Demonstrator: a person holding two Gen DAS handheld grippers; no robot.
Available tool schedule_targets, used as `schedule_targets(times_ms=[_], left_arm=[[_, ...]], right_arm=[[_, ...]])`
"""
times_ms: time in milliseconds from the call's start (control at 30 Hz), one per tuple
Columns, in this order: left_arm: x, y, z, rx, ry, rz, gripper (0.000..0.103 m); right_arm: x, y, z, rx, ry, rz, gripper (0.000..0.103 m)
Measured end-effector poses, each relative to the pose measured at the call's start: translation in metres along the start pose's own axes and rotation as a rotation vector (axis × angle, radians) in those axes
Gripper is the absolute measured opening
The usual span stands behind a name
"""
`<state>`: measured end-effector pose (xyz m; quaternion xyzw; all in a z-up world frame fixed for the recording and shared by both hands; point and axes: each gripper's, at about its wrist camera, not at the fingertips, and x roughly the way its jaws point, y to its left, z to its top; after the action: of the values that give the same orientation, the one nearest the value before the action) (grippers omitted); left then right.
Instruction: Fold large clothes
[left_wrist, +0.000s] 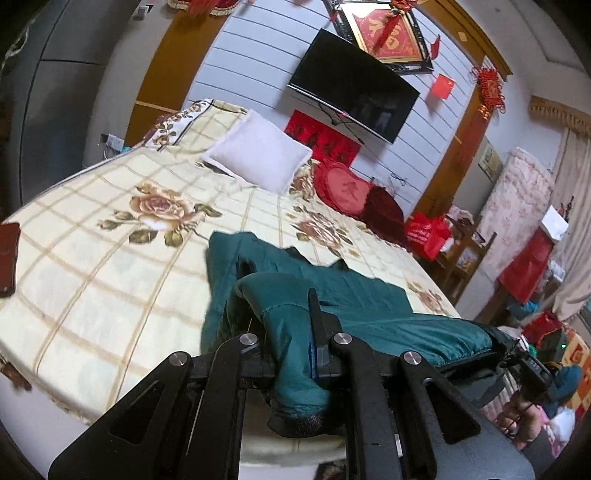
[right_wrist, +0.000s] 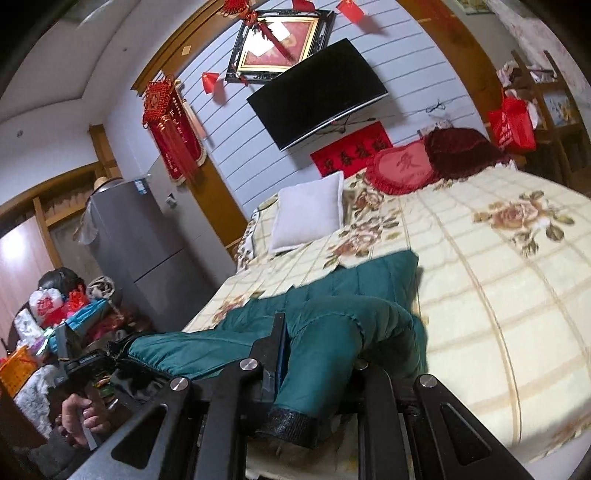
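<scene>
A dark green padded jacket (left_wrist: 354, 295) lies across the near edge of the bed (left_wrist: 92, 258). My left gripper (left_wrist: 291, 321) is shut on one green sleeve, whose black cuff (left_wrist: 299, 424) hangs down between the jaws. In the right wrist view the jacket (right_wrist: 351, 291) spreads over the bed (right_wrist: 498, 295). My right gripper (right_wrist: 317, 339) is shut on the other sleeve, its black cuff (right_wrist: 288, 424) hanging below the fingers. The other gripper and the hand holding it show at the side of each view (right_wrist: 77, 369).
A white pillow (left_wrist: 258, 151) and red cushions (left_wrist: 343, 188) lie at the head of the bed, under a wall television (left_wrist: 351, 85). A dark phone-like object (left_wrist: 7, 254) lies on the bed's left side. A grey fridge (right_wrist: 140, 251) and cluttered bags (right_wrist: 55, 314) stand beside the bed.
</scene>
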<state>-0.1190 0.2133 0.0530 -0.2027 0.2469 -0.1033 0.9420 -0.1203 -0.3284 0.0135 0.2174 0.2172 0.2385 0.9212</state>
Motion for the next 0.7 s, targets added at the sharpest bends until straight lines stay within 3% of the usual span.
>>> schedule_targets(times_ms=[367, 533, 700], left_arm=[[0.045, -0.010, 0.058, -0.005, -0.063, 0.074, 0.009], [0.115, 0.002, 0.089, -0.006, -0.008, 0.129, 0.009], [0.186, 0.017, 0.085, 0.015, 0.051, 0.199, 0.009]], right_arm=[[0.070, 0.002, 0.063, -0.024, -0.069, -0.085, 0.015], [0.128, -0.008, 0.085, 0.000, -0.031, -0.125, 0.015], [0.186, -0.029, 0.088, 0.042, 0.018, -0.200, 0.015]])
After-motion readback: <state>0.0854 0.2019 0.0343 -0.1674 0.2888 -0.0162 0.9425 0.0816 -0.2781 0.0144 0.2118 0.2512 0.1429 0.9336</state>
